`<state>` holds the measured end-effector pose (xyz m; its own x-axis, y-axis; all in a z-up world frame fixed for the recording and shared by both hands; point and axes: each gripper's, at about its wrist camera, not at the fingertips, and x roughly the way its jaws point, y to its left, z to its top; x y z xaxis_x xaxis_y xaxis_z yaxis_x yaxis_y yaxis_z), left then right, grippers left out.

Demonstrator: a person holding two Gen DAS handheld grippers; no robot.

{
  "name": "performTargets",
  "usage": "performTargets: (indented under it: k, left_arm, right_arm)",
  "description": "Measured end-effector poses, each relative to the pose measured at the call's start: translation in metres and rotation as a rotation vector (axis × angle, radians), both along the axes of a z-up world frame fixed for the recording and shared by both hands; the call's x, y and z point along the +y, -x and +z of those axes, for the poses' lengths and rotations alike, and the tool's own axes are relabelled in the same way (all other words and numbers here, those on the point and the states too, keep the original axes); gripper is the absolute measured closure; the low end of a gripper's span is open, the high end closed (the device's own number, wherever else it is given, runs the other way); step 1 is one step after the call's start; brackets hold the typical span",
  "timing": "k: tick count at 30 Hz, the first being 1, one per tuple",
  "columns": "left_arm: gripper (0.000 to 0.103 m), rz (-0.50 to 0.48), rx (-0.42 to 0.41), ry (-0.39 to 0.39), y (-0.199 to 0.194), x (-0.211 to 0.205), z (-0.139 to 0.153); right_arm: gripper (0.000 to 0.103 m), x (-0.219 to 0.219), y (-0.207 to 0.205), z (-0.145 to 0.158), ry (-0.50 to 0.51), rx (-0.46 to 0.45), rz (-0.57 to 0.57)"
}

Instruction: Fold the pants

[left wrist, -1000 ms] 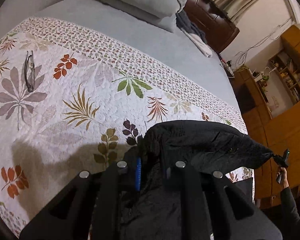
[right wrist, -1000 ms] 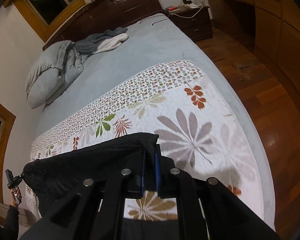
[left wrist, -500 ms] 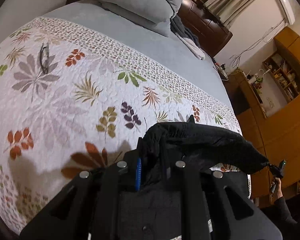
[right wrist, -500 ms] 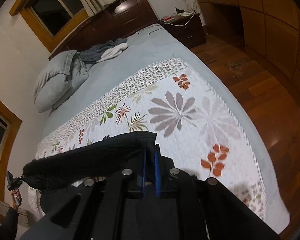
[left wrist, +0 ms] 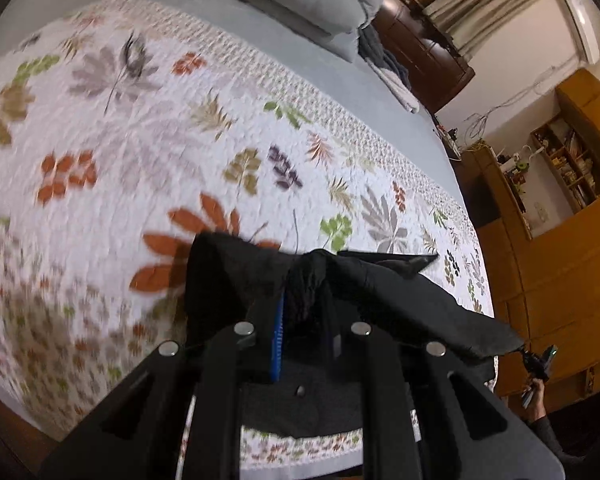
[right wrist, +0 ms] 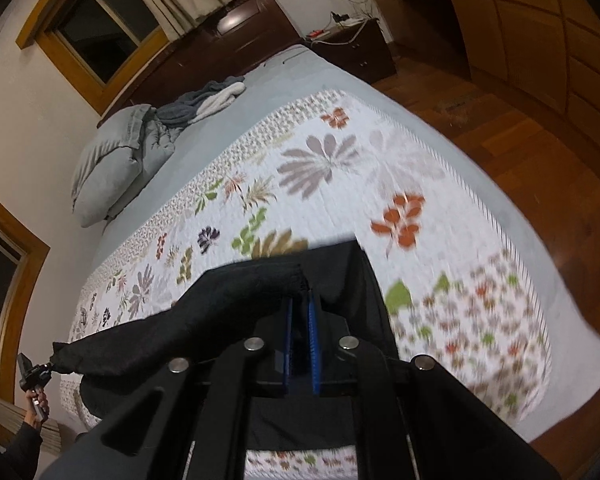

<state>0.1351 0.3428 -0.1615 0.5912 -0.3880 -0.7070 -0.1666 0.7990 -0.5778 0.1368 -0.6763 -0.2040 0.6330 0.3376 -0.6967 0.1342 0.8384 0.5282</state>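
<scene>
The black pants point(left wrist: 396, 296) hang stretched between my two grippers above the near edge of the bed. My left gripper point(left wrist: 300, 300) is shut on one end of the top edge, with cloth bunched between its blue-lined fingers. My right gripper point(right wrist: 300, 304) is shut on the other end of the pants point(right wrist: 228, 308). Each view shows the other gripper far off at the pants' tip: the right one in the left wrist view point(left wrist: 538, 362), the left one in the right wrist view point(right wrist: 34, 372). The lower part of the pants drapes below, partly hidden by the gripper bodies.
The bed carries a white quilt with a leaf print point(left wrist: 140, 152), a grey sheet point(right wrist: 284, 80) and grey pillows point(right wrist: 112, 168) near the dark headboard. Wooden floor point(right wrist: 520, 152) lies to the right, with a nightstand point(right wrist: 356, 48) and wooden cabinets point(left wrist: 572, 248).
Both grippers have pulled back toward the foot of the bed and risen, carrying the pants with them. More of the quilt's near edge and the floor show now.
</scene>
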Motion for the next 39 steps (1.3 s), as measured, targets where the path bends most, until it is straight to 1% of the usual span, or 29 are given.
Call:
performTargets:
  k: [4,7,10,11,12,13,14,15,17,18,19,20,21,23,24,25,27,29,30,31,33,34,36,38,39]
  left_arm:
    - [0.089,0.008,0.043,0.018,0.023,-0.001,-0.027]
    - [0.087,0.019,0.073,0.025,0.034,-0.001,-0.045]
    - [0.083,0.032,0.098,0.021,0.041,0.002,-0.060]
    - [0.079,0.035,0.110,-0.002,0.042,0.001,-0.063]
    - [0.070,0.034,0.125,-0.024,0.043,0.000,-0.065]
    - [0.063,0.038,0.152,-0.062,0.047,-0.001,-0.066]
    - [0.049,0.048,0.178,-0.103,0.050,-0.001,-0.067]
    - [0.041,0.062,0.203,-0.156,0.054,-0.001,-0.066]
    - [0.041,0.097,0.217,-0.241,0.070,0.003,-0.060]
    - [0.041,0.131,0.215,-0.287,0.079,0.004,-0.051]
    - [0.039,0.165,0.200,-0.313,0.086,0.003,-0.041]
    - [0.032,0.197,0.166,-0.326,0.095,-0.001,-0.029]
    - [0.021,0.221,0.117,-0.321,0.103,-0.008,-0.016]
    - [0.011,0.225,-0.009,-0.301,0.118,-0.039,0.012]
    - [0.011,0.216,-0.054,-0.286,0.121,-0.056,0.019]
    - [0.011,0.174,-0.092,-0.243,0.119,-0.080,0.023]
    - [0.011,0.123,-0.104,-0.168,0.114,-0.113,0.017]
    - [0.011,0.062,-0.093,-0.085,0.101,-0.145,0.000]
    - [0.011,0.056,-0.074,-0.069,0.094,-0.158,-0.012]
    - [0.011,0.072,-0.030,-0.056,0.088,-0.170,-0.028]
    - [0.011,0.079,0.045,-0.004,0.080,-0.179,-0.054]
    - [0.011,0.105,0.084,0.019,0.078,-0.182,-0.068]
    - [0.011,0.126,0.113,0.054,0.073,-0.181,-0.085]
    - [0.011,0.198,0.173,0.071,0.069,-0.174,-0.105]
    - [0.011,0.229,0.193,0.108,0.067,-0.169,-0.114]
  right_arm:
    - [0.096,0.004,0.023,-0.029,-0.001,0.024,-0.016]
    - [0.095,0.008,0.035,-0.044,0.019,0.034,-0.031]
    - [0.081,0.007,0.046,-0.054,0.025,0.052,-0.073]
    - [0.068,0.006,0.050,-0.057,0.012,0.065,-0.085]
    - [0.065,0.005,0.053,-0.058,0.004,0.067,-0.090]
    - [0.064,0.004,0.058,-0.059,-0.008,0.077,-0.096]
    - [0.062,0.002,0.062,-0.060,-0.028,0.080,-0.104]
    - [0.059,-0.001,0.069,-0.060,-0.067,0.079,-0.126]
    - [0.058,-0.002,0.080,-0.057,-0.140,0.054,-0.151]
    - [0.058,0.000,0.084,-0.056,-0.175,0.043,-0.160]
    - [0.058,0.004,0.088,-0.055,-0.222,0.024,-0.163]
    - [0.056,0.010,0.089,-0.055,-0.265,0.007,-0.159]
    - [0.054,0.019,0.089,-0.055,-0.300,-0.007,-0.158]
    - [0.050,0.035,0.087,-0.062,-0.383,-0.015,-0.170]
    - [0.049,0.043,0.083,-0.066,-0.413,-0.013,-0.169]
    - [0.049,0.054,0.079,-0.071,-0.428,-0.008,-0.170]
    - [0.049,0.074,0.070,-0.087,-0.457,0.016,-0.168]
    - [0.048,0.086,0.063,-0.101,-0.472,0.057,-0.182]
    - [0.048,0.094,0.060,-0.109,-0.463,0.096,-0.206]
    - [0.048,0.097,0.058,-0.113,-0.470,0.103,-0.220]
    - [0.047,0.102,0.058,-0.119,-0.493,0.101,-0.243]
    - [0.046,0.103,0.058,-0.120,-0.505,0.092,-0.256]
    - [0.039,0.104,0.057,-0.123,-0.536,0.076,-0.276]
    - [0.039,0.105,0.052,-0.126,-0.556,0.071,-0.292]
    - [0.039,0.106,0.049,-0.126,-0.570,0.064,-0.292]
